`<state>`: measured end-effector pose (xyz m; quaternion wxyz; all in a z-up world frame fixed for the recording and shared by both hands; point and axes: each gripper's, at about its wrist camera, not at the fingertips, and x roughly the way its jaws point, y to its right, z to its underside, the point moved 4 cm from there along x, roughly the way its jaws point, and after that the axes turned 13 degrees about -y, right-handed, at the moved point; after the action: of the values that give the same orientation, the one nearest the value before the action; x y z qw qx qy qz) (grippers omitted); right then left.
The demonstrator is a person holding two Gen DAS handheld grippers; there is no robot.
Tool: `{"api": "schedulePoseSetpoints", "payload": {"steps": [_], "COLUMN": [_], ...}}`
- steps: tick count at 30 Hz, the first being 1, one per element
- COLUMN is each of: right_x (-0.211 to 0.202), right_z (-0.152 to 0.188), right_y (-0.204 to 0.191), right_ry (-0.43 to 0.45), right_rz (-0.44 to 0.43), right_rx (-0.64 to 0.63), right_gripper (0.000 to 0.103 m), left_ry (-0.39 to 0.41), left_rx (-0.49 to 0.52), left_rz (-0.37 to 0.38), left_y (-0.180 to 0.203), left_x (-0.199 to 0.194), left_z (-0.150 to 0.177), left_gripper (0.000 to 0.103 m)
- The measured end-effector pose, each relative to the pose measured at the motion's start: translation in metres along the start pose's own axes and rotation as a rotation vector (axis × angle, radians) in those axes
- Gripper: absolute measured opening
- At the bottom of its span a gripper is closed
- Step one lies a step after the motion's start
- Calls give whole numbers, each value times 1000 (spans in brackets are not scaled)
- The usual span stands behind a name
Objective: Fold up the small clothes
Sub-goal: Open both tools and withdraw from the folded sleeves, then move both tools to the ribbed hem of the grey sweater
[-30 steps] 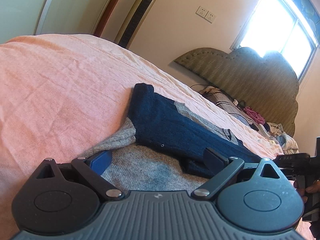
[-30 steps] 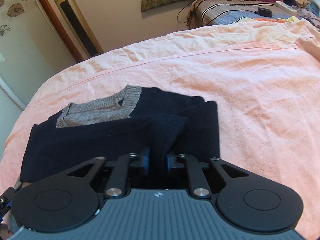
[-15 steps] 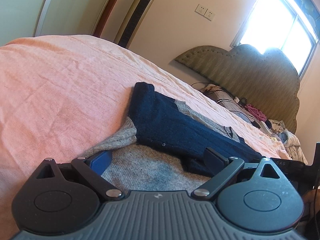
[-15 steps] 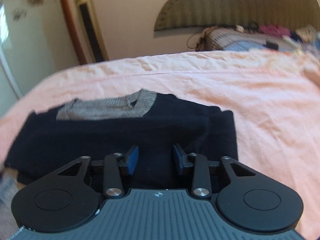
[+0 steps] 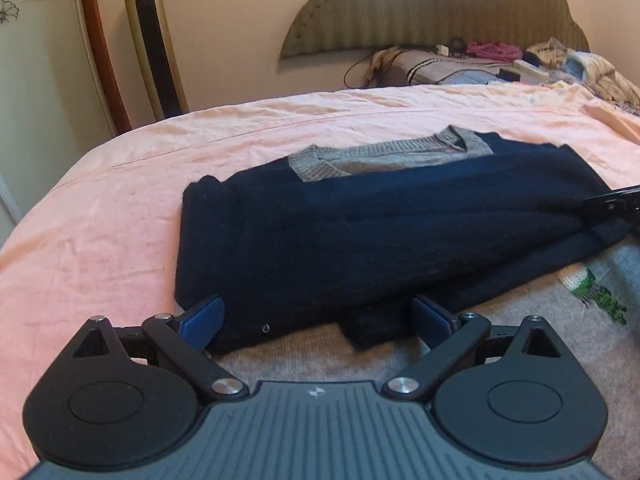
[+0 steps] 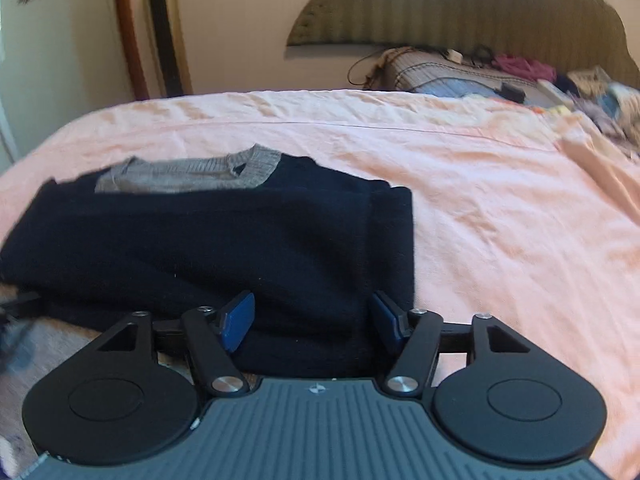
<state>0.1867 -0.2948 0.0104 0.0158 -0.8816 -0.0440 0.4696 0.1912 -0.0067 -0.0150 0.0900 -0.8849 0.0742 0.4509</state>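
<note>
A small sweater, navy on top with a grey collar, lies on the pink bed with its navy sleeves folded across it. Its grey lower part reaches under my left gripper, which is open over the navy edge. The tip of the right gripper shows at the sweater's right end. In the right wrist view the sweater lies folded, and my right gripper has its jaws opening. Navy cloth lies between the blue pads, untouched by them.
The pink sheet spreads wide to the right of the sweater. A pillow, cables and loose clothes lie before the padded headboard. A gold tower fan stands by the wall, beyond the bed's rounded far-left edge.
The right gripper has let go of the navy fold it pinched, and its jaws have spread. The left gripper has rolled level and swung to face the headboard, still open.
</note>
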Motion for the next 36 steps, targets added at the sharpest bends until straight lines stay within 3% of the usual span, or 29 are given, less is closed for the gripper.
{"api": "schedulePoseSetpoints", "payload": {"steps": [2, 4, 5, 6, 9, 11, 13, 15, 16, 17, 19, 21, 24, 25, 26, 31, 33, 35, 36], "right_x": [-9, 0, 12, 15, -1, -22, -36, -30, -33, -35, -46, -66, -77, -71, -74, -101, -112, -106, -105], "right_z": [3, 9, 13, 18, 23, 36, 60, 86, 100, 106, 106, 111, 140, 151, 160, 169, 184, 200, 207], "right_y": [-10, -21, -23, -23, -23, -31, -43, -53, -57, -54, -44, -46, -56, -57, -57, -59, -73, -80, -76], "right_ry": [32, 6, -30, -3, -15, 10, 3, -50, 16, 31, -12, 3, -7, -41, 16, 1, 13, -42, -9], "right_rz": [-23, -34, 3, 18, 16, -28, -101, -81, -27, -26, -9, 14, -32, -27, -20, 21, -57, -79, -86], "right_rx": [-25, -63, -80, -97, -35, -19, -46, -110, -189, -180, -100, -91, -140, -153, -170, -121, -163, -214, -231], "right_gripper": [59, 77, 81, 84, 80, 78, 90, 96, 99, 102, 96, 89, 99, 101, 103, 96, 98, 102, 103], "left_ry": [-20, -8, -17, -27, -57, -64, -85, -54, -25, -28, -71, -64, -93, -69, -34, -68, -49, -44, -14], "left_rx": [-16, -52, -54, -50, -60, -95, -108, -27, 14, 3, -31, -44, -60, -41, -9, -64, -19, 54, 53], "left_rz": [32, 65, 65, 54, 19, 97, 165, 99, 75, 90, 68, 80, 119, 91, 57, 39, 90, 62, 70], "left_y": [-3, -7, -8, -6, -2, 2, 7, 17, 21, 18, 10, 8, 11, 16, 20, 17, 27, 36, 32], "left_x": [6, 9, 7, 4, -21, -41, -52, -56, -57, -59, -66, -80, -84, -86, -89, -115, -127, -126, -127], "left_z": [2, 5, 5, 6, 18, 38, 61, 81, 87, 89, 87, 89, 109, 118, 126, 146, 156, 170, 175], "left_gripper": [102, 103, 103, 103, 103, 103, 103, 103, 103, 103, 103, 103, 103, 103, 103, 103, 103, 103, 103]}}
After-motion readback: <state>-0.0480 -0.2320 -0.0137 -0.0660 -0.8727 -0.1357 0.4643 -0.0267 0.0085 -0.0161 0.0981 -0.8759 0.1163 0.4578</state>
